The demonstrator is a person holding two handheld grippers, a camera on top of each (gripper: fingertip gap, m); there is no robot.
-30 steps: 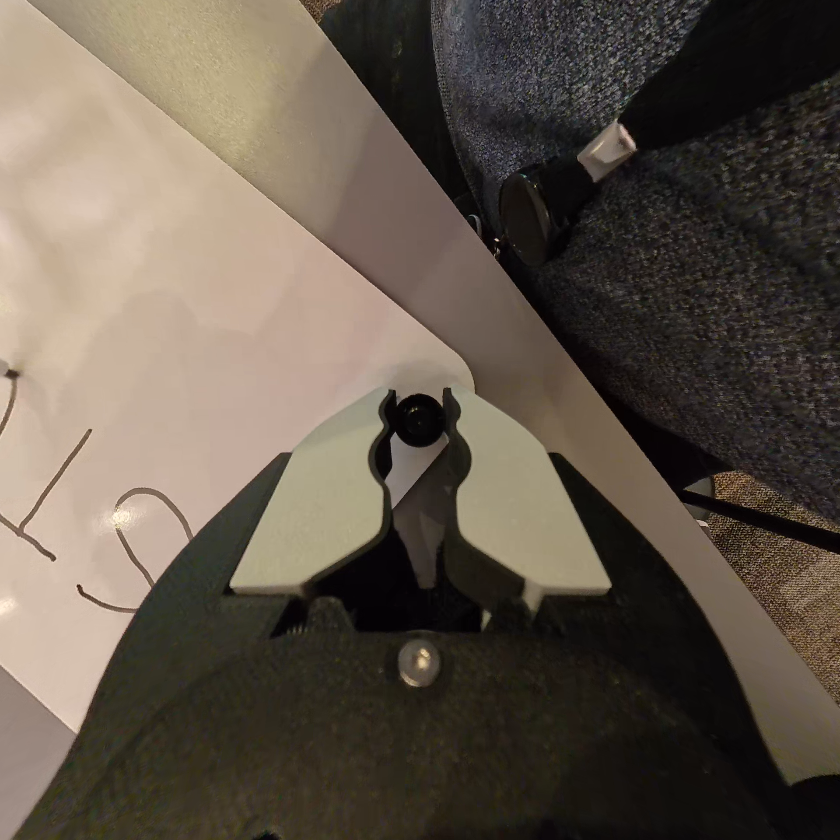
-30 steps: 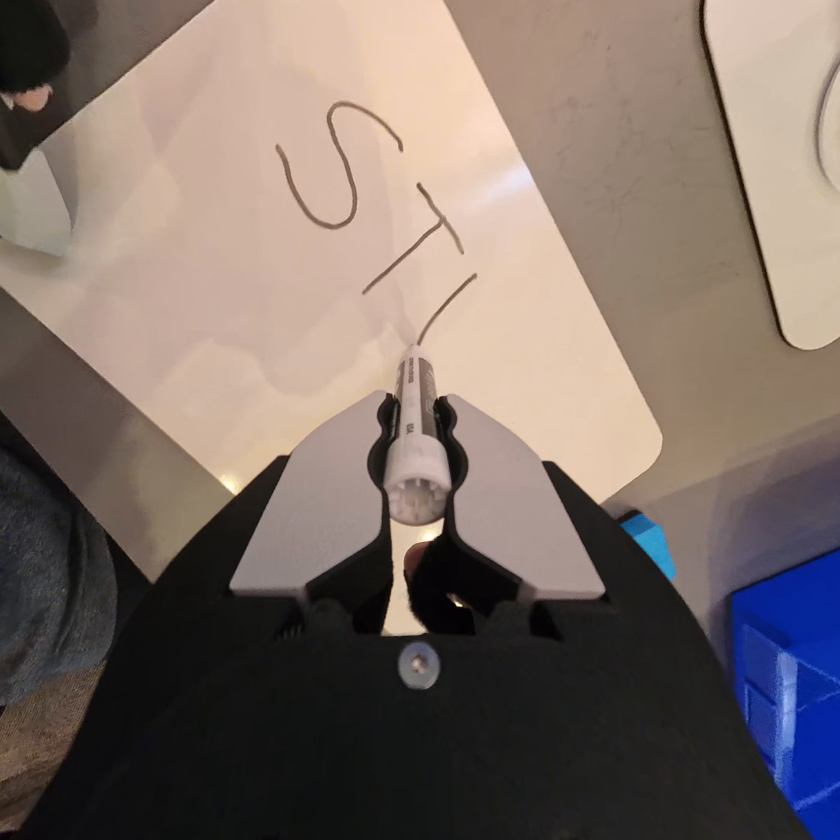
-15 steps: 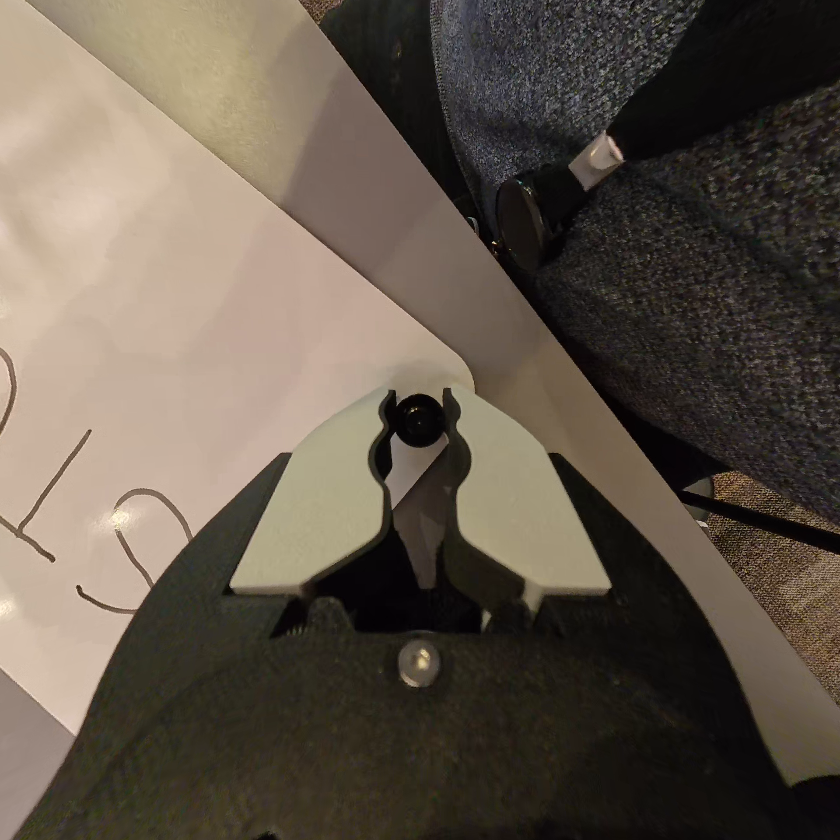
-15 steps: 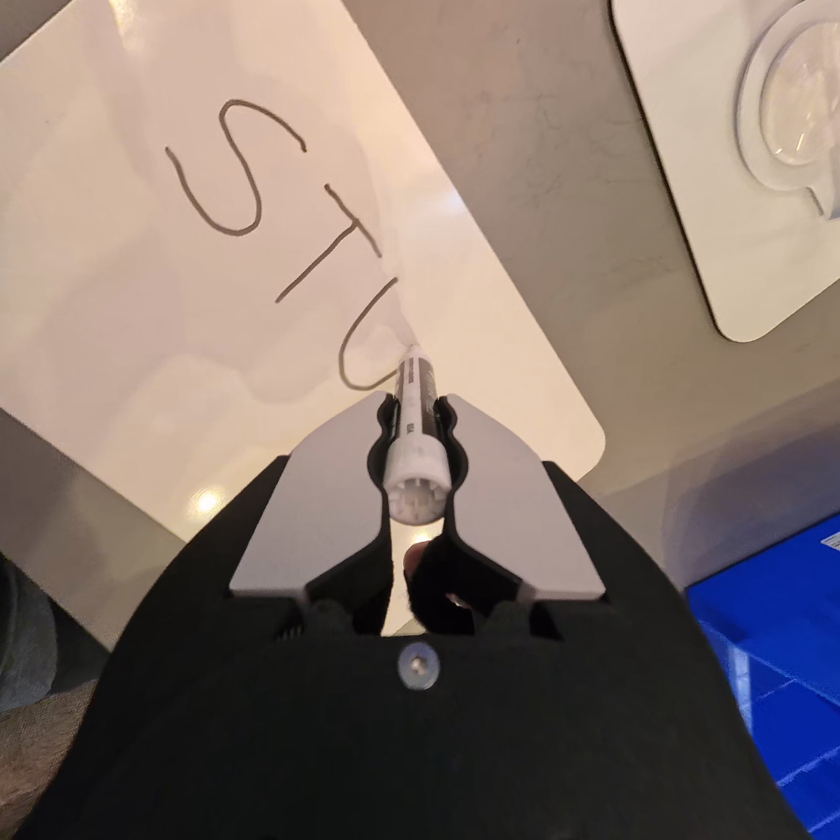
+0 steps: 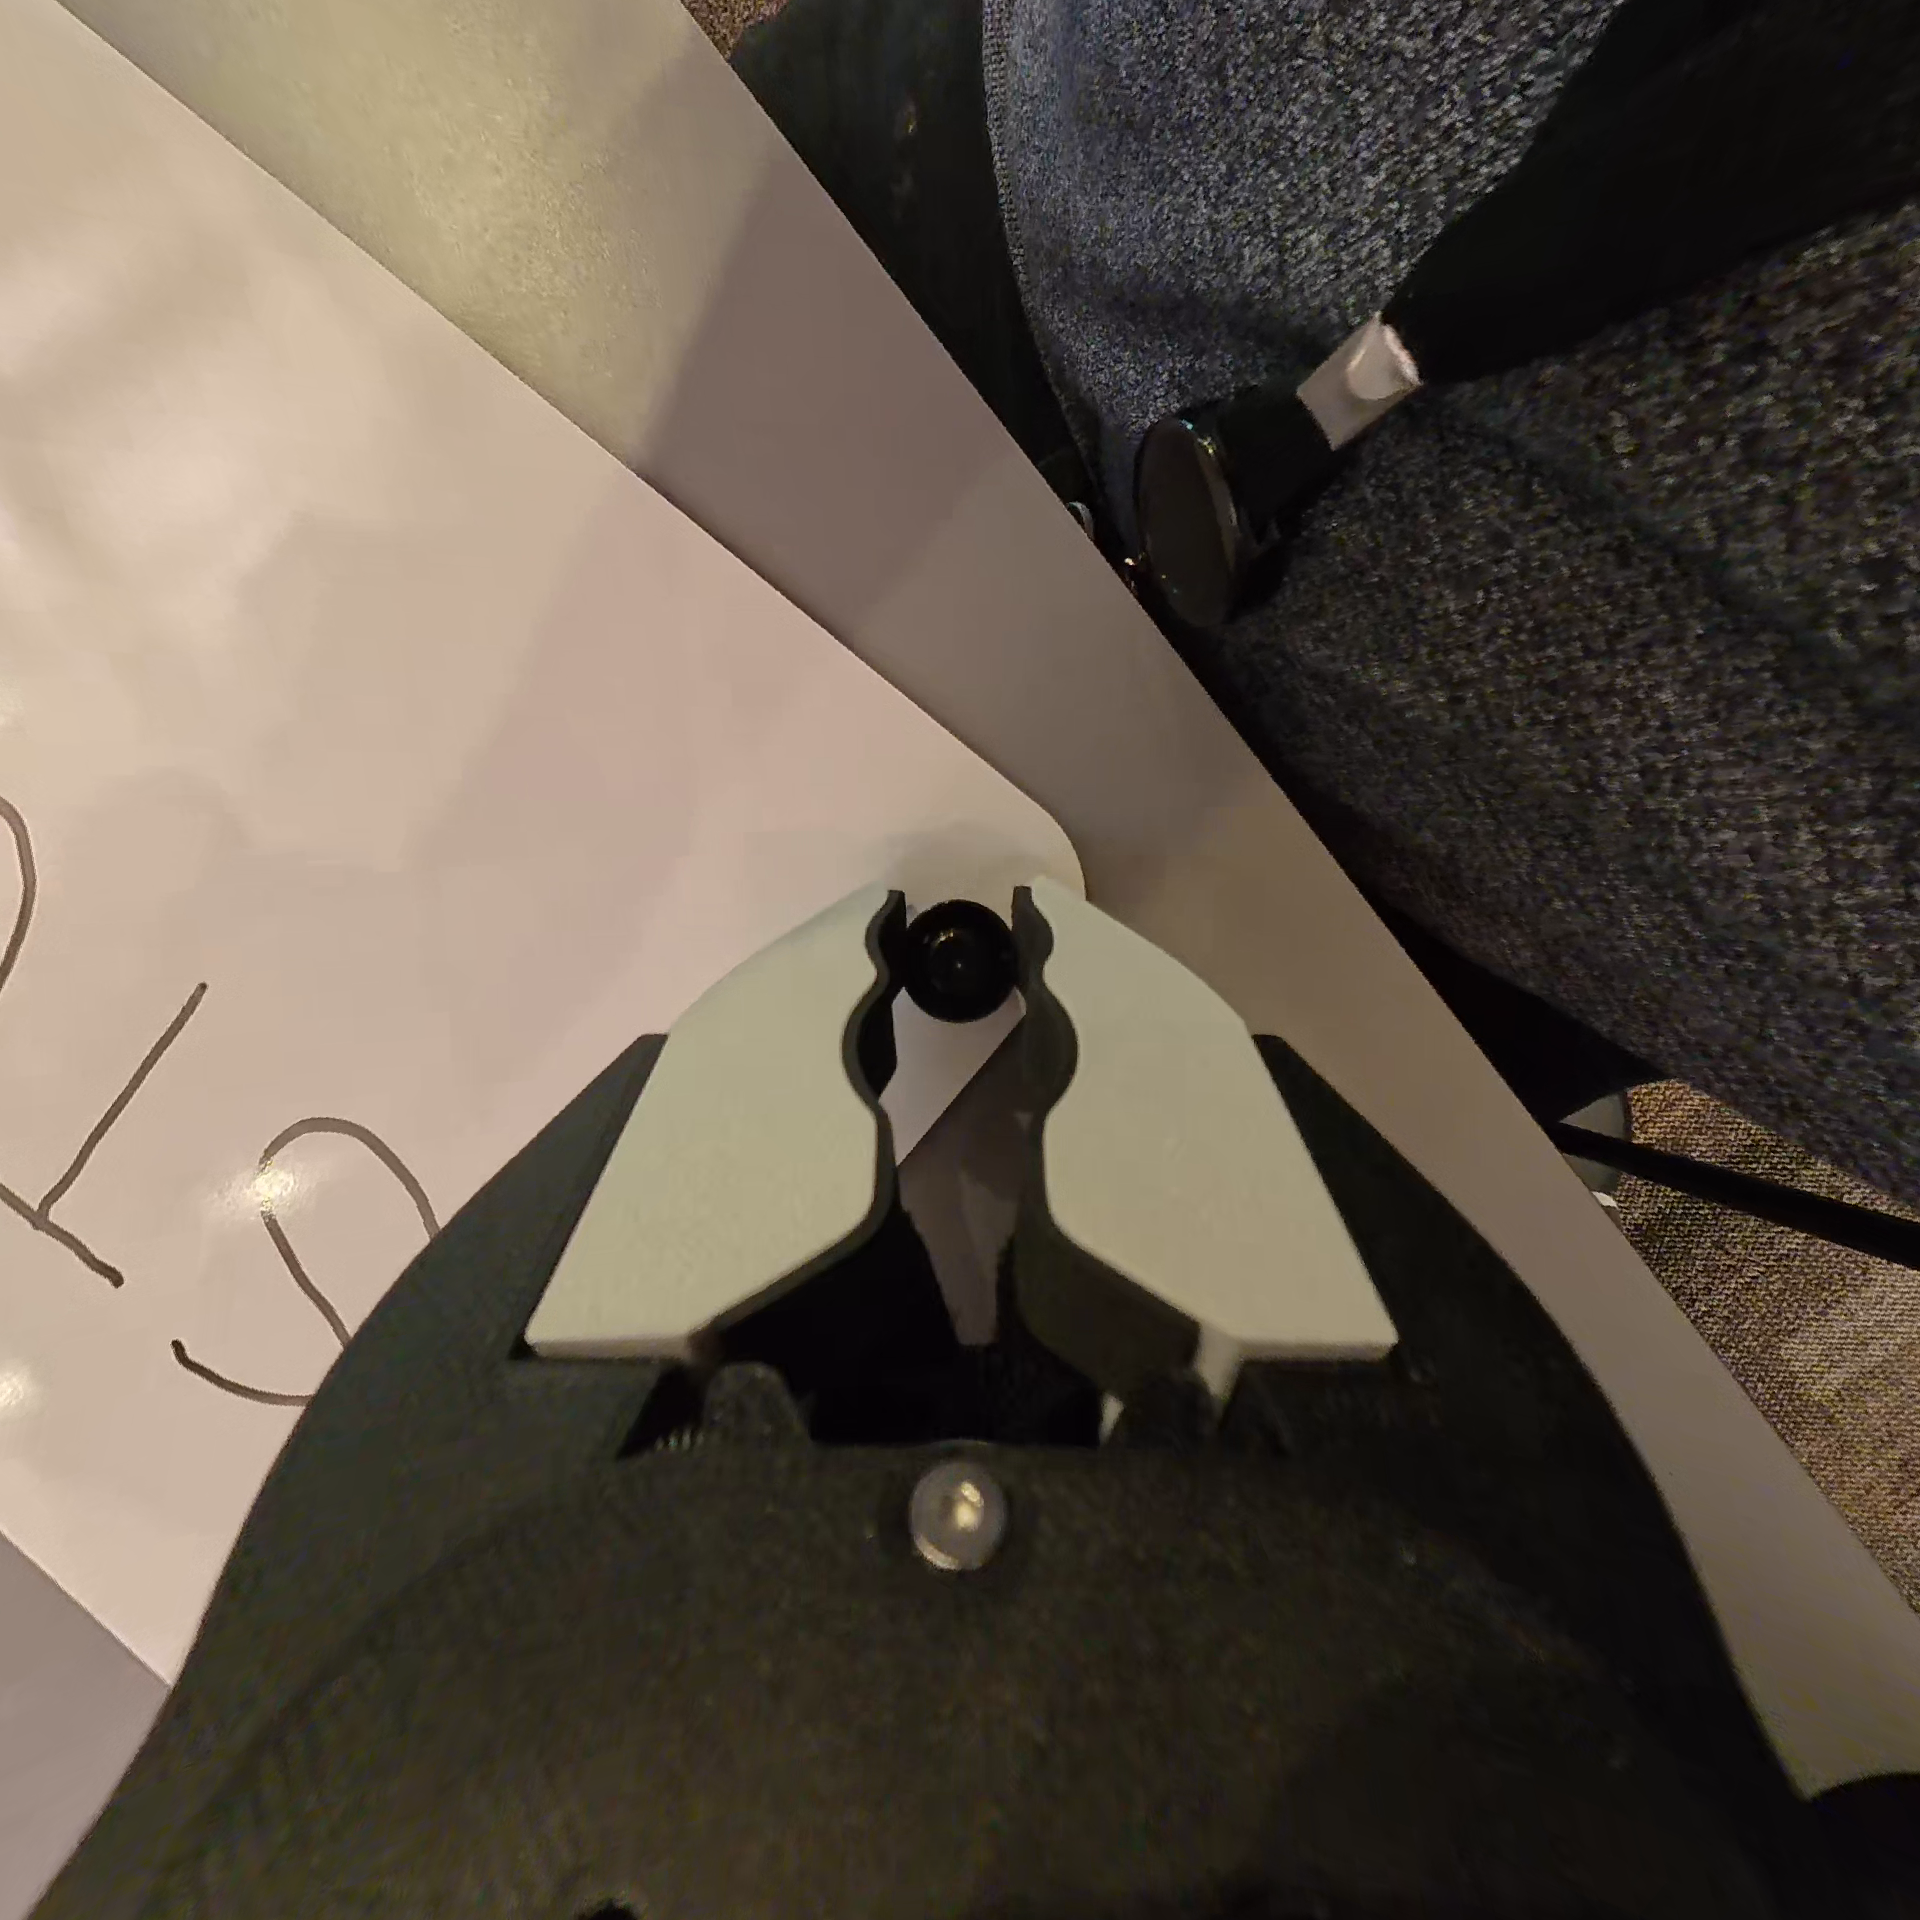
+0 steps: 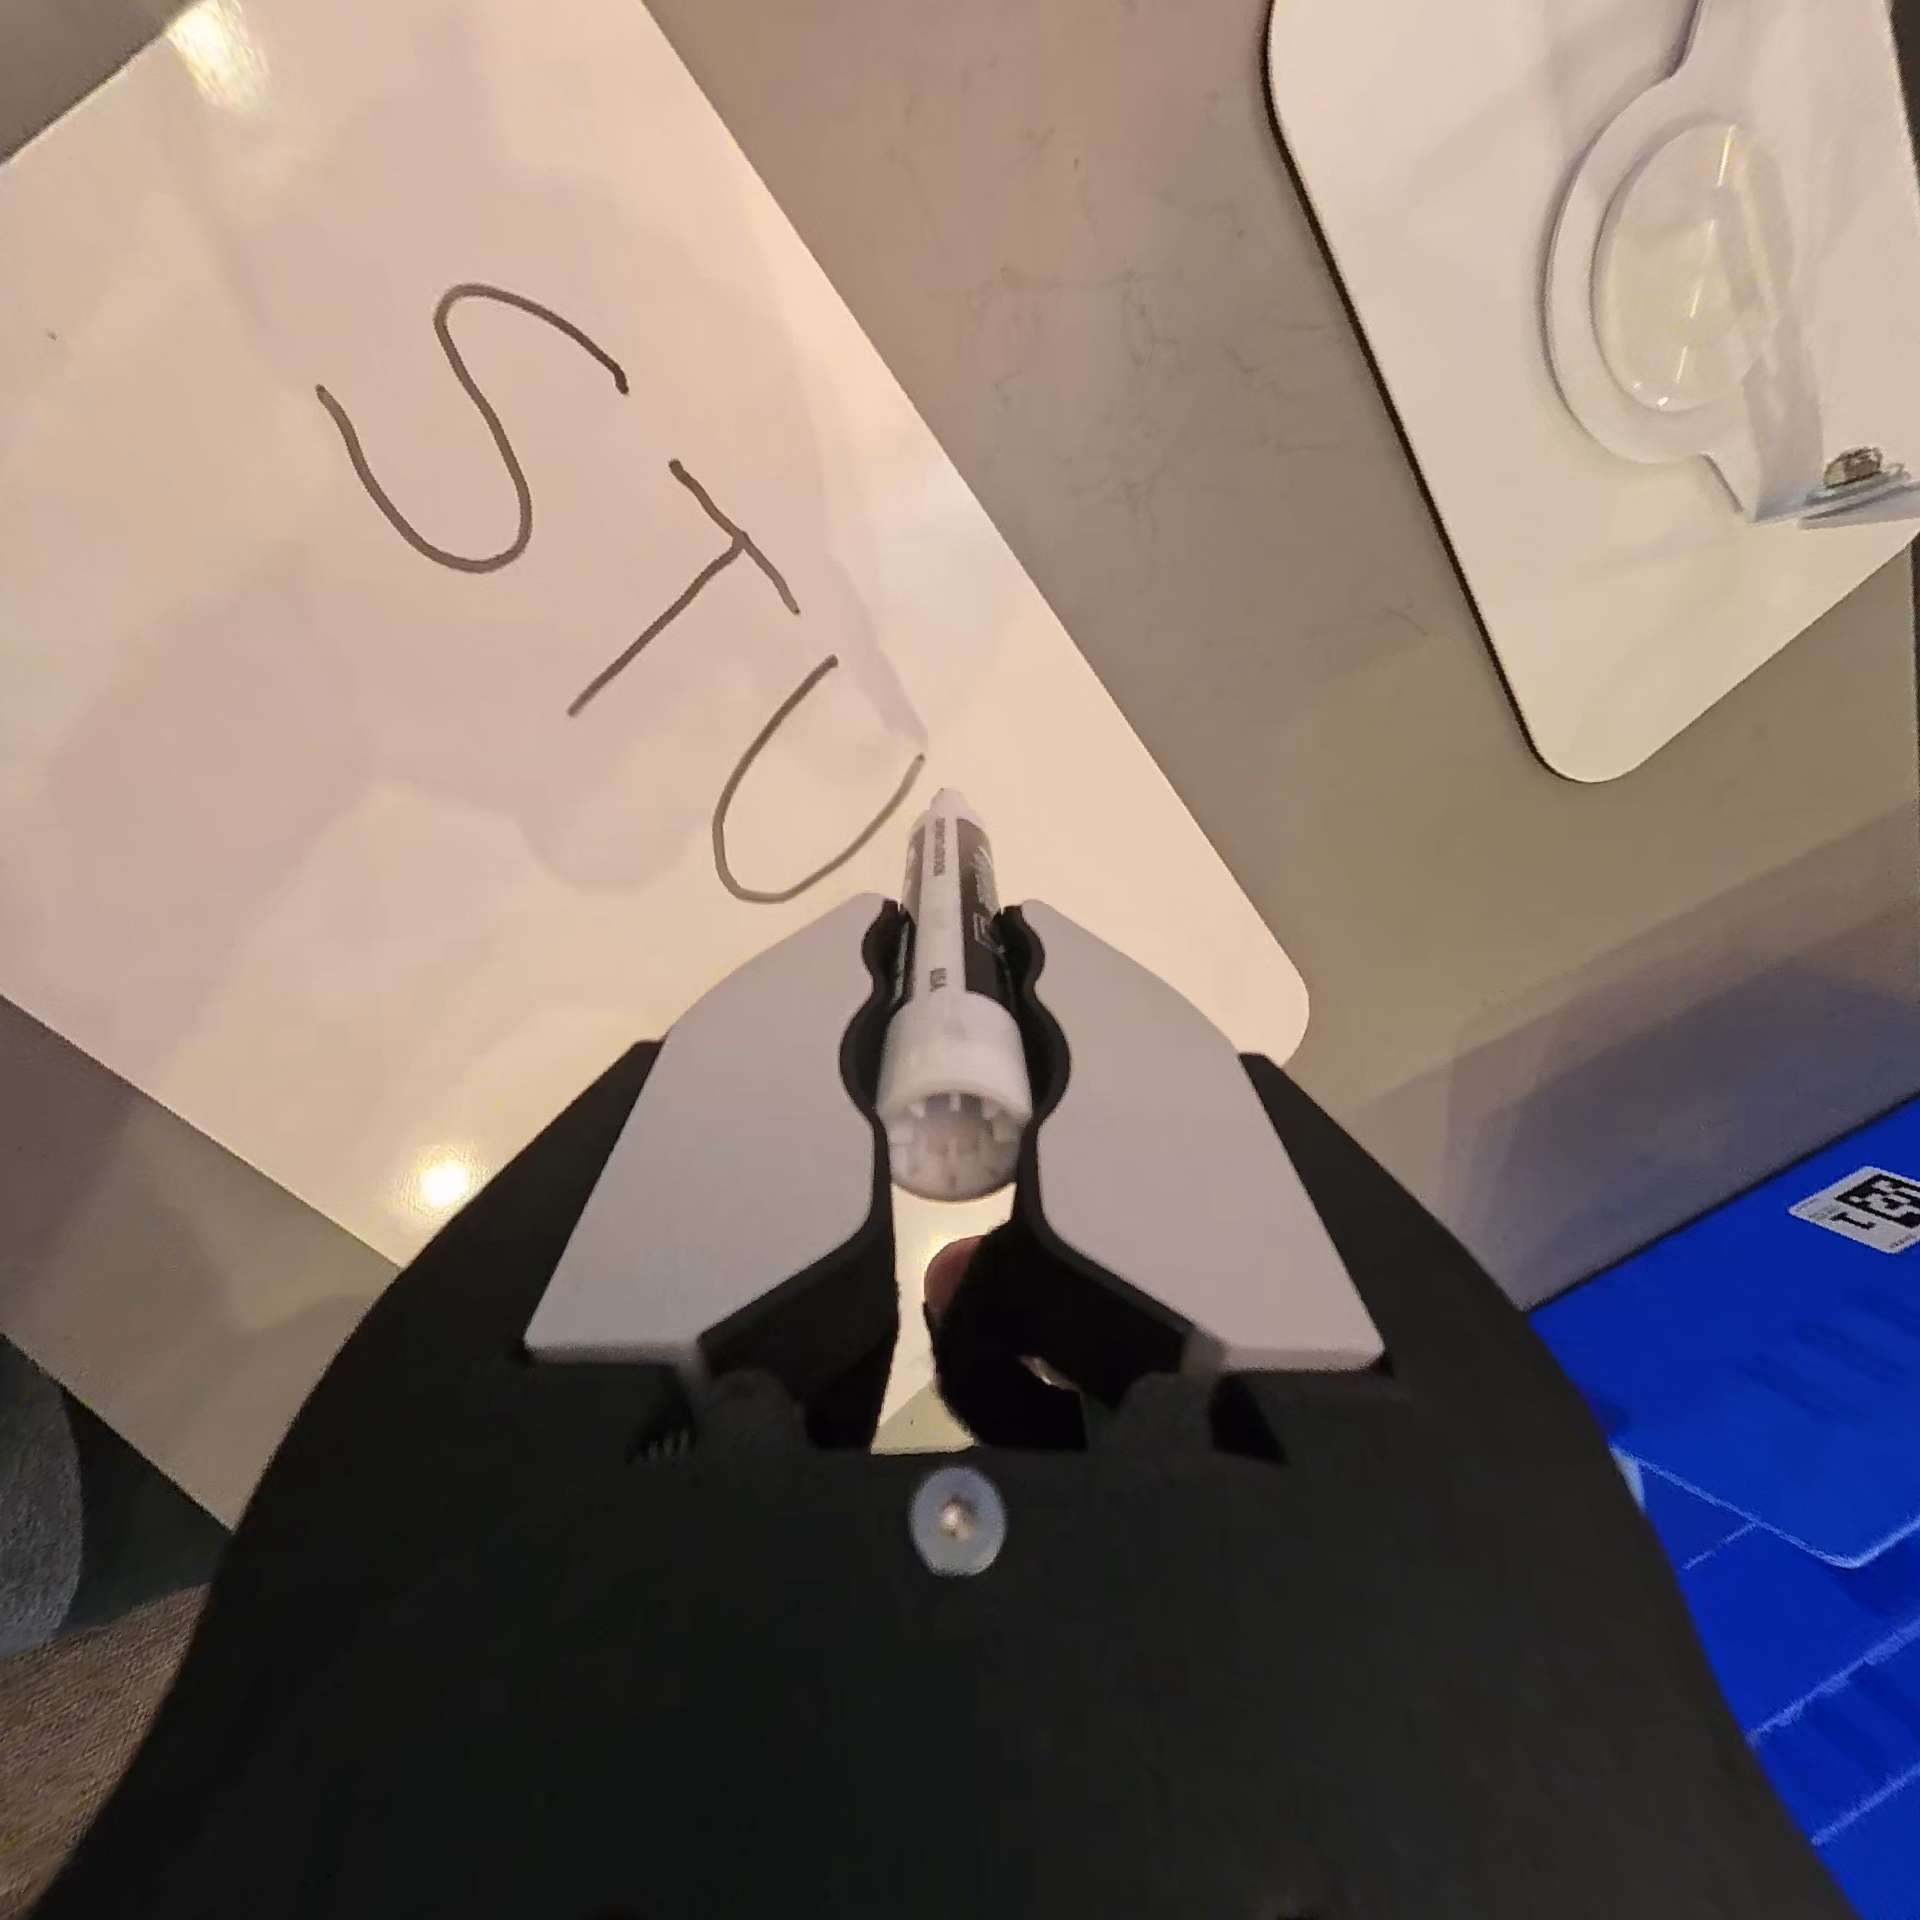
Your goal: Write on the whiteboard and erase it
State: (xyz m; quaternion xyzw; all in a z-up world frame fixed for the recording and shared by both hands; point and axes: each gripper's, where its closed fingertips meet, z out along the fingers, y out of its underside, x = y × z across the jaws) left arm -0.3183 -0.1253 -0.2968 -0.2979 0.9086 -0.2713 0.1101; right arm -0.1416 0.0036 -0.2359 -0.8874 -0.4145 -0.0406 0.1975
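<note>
The right tool [image 6: 953, 914] grips a white-and-black marker [image 6: 948, 966] over the whiteboard [image 6: 260, 727], while the left tool [image 5: 956, 909] clamps its black cap [image 5: 958, 962].

Dim warm light, glare spots on whiteboard [image 6: 447, 1179], wide-angle edge distortion.

Left tool [image 5: 958, 961]: fingers closed on a small black cap (round end facing camera). Right tool [image 6: 951, 997]: fingers clamped around a marker, angled downward.
</note>
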